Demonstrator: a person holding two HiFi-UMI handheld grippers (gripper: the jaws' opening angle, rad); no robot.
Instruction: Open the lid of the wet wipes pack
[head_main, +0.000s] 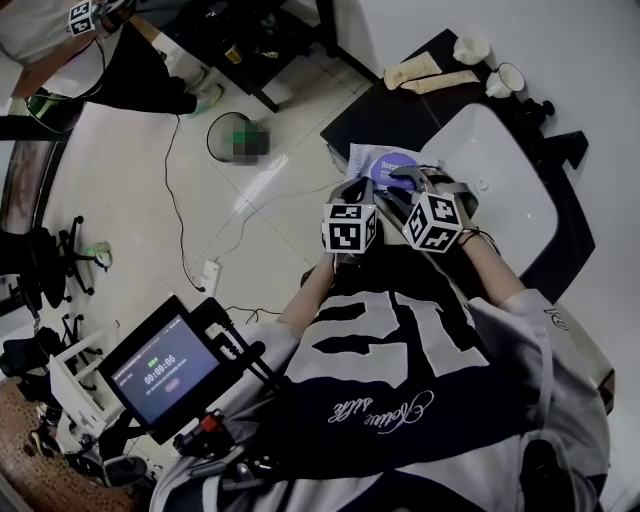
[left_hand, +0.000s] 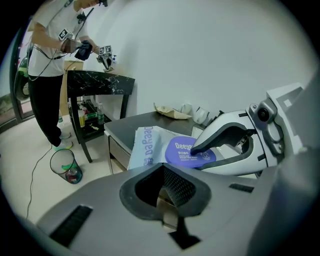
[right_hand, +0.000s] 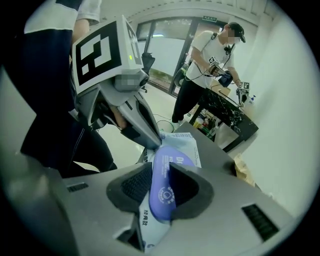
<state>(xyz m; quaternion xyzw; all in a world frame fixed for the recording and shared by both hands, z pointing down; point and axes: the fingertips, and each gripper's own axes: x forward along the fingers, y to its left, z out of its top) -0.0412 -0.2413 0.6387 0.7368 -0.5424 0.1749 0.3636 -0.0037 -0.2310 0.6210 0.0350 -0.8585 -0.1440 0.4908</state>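
Right gripper (right_hand: 159, 172), "Deeyeo" lid (right_hand: 164, 192), wipes pack (right_hand: 184, 148)

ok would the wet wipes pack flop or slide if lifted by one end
Likely floppy: the wet wipes pack is soft, creased film. Its smooth wrap may slide on the dark table. The purple lid looks rigid, so that patch should stay flat.

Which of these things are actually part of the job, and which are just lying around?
Part of the job: wet wipes pack, purple lid, left gripper, right gripper.
Just lying about: cups, crumpled paper, waste bin, screen.
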